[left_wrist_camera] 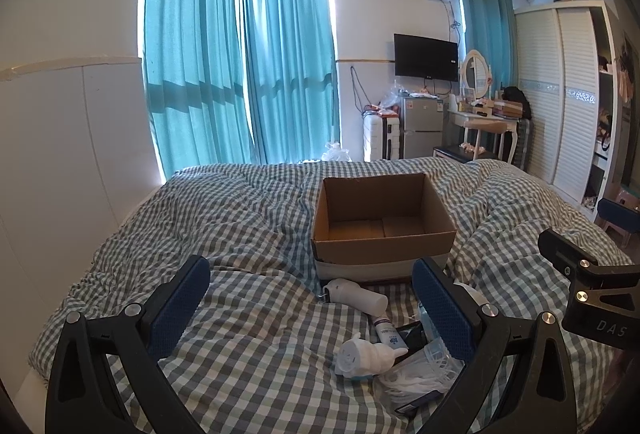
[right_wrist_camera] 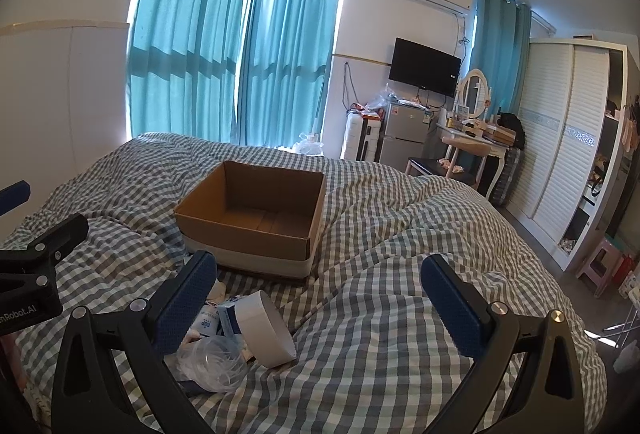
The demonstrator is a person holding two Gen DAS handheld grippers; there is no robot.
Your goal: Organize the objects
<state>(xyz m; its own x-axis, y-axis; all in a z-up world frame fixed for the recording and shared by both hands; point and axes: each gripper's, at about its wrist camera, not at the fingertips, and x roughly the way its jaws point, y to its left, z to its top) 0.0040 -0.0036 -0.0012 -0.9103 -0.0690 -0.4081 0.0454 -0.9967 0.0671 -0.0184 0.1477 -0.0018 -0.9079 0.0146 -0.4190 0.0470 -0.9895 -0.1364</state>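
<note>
An open, empty cardboard box (left_wrist_camera: 382,222) stands on the checked bedspread; it also shows in the right wrist view (right_wrist_camera: 256,211). In front of it lies a pile of small items: a white bottle (left_wrist_camera: 358,296), a white tube (left_wrist_camera: 390,334), a white figure-shaped bottle (left_wrist_camera: 366,356) and a clear plastic bag (left_wrist_camera: 416,374). The right wrist view shows a white tape roll (right_wrist_camera: 266,332), a tube (right_wrist_camera: 208,324) and a clear bag (right_wrist_camera: 212,364). My left gripper (left_wrist_camera: 312,308) is open above the pile. My right gripper (right_wrist_camera: 320,300) is open, the pile at its left finger.
The checked bedspread (left_wrist_camera: 248,230) is rumpled with folds around the box. Beyond the bed are teal curtains (left_wrist_camera: 240,73), a small fridge (left_wrist_camera: 422,123), a dressing table (left_wrist_camera: 484,117) and a white wardrobe (left_wrist_camera: 560,93). The right gripper's body (left_wrist_camera: 592,290) shows at the left view's right edge.
</note>
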